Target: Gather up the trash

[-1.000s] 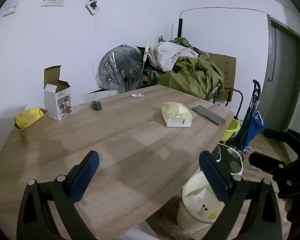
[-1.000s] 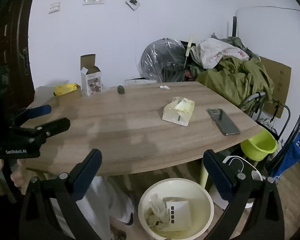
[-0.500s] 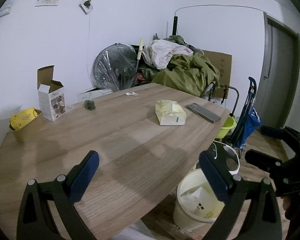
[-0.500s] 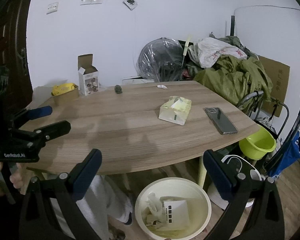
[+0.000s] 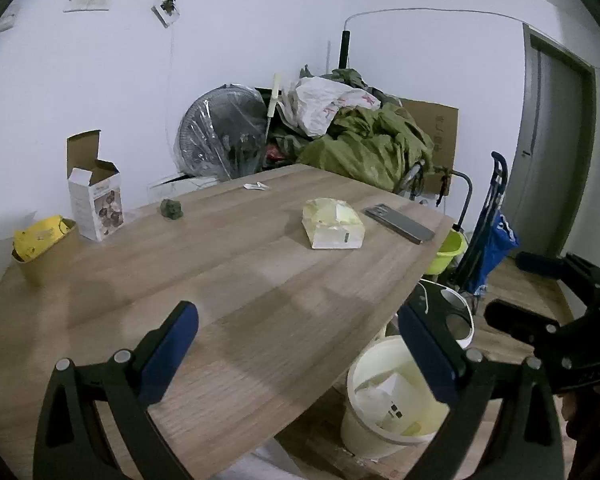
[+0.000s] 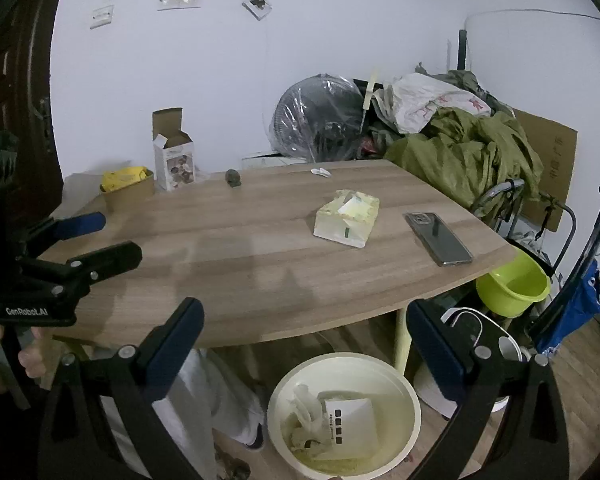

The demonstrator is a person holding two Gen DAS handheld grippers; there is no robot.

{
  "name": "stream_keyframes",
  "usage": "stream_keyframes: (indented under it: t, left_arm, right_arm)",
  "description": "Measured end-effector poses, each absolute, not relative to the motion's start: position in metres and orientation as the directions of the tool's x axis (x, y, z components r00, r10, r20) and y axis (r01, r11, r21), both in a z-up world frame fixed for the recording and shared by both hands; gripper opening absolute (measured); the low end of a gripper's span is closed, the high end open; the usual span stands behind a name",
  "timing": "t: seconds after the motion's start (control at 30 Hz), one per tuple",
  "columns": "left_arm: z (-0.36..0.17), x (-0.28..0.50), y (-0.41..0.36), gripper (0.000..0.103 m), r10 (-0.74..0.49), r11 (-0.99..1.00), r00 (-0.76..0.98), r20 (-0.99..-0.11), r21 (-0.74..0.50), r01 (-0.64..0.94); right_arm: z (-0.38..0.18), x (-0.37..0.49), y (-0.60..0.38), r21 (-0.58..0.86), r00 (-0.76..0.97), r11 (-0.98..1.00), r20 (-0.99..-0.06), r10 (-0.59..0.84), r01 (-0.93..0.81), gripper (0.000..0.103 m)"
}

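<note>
A cream trash bin (image 6: 344,412) stands on the floor beside the wooden table (image 6: 260,256), holding a white box and crumpled tissue; it also shows in the left wrist view (image 5: 392,396). On the table lie a dark green crumpled wad (image 5: 171,209), a small white scrap (image 5: 257,186), an open white carton (image 5: 94,196) and a paper cup with a yellow wrapper (image 5: 40,240). My left gripper (image 5: 300,340) is open and empty over the table's near edge. My right gripper (image 6: 306,344) is open and empty above the bin.
A yellow tissue pack (image 5: 332,224) and a phone (image 5: 400,224) lie on the table. A wrapped fan (image 5: 224,136), green clothes pile (image 5: 372,148), green basin (image 6: 512,284) and blue trolley (image 5: 492,236) crowd the far and right sides.
Both views shifted slightly; the left gripper drew back and turned a little. Both grippers stayed open and empty.
</note>
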State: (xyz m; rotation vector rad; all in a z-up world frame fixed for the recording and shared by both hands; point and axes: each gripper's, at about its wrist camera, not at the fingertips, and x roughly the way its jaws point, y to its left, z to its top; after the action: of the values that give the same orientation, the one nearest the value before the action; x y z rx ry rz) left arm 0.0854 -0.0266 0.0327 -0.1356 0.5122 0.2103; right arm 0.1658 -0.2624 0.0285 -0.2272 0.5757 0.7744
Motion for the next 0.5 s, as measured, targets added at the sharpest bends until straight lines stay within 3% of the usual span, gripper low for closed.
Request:
stream_keyframes:
  t: [0.5]
  left_arm:
    - [0.0317, 0.0877, -0.0290, 0.100, 0.135, 0.976, 0.854, -0.503, -0.081, -0.201]
  right_arm:
    - [0.0283, 0.1669, -0.2673, 0.013, 0.585, 0.715, -0.564, 0.582, -0.699, 0.100]
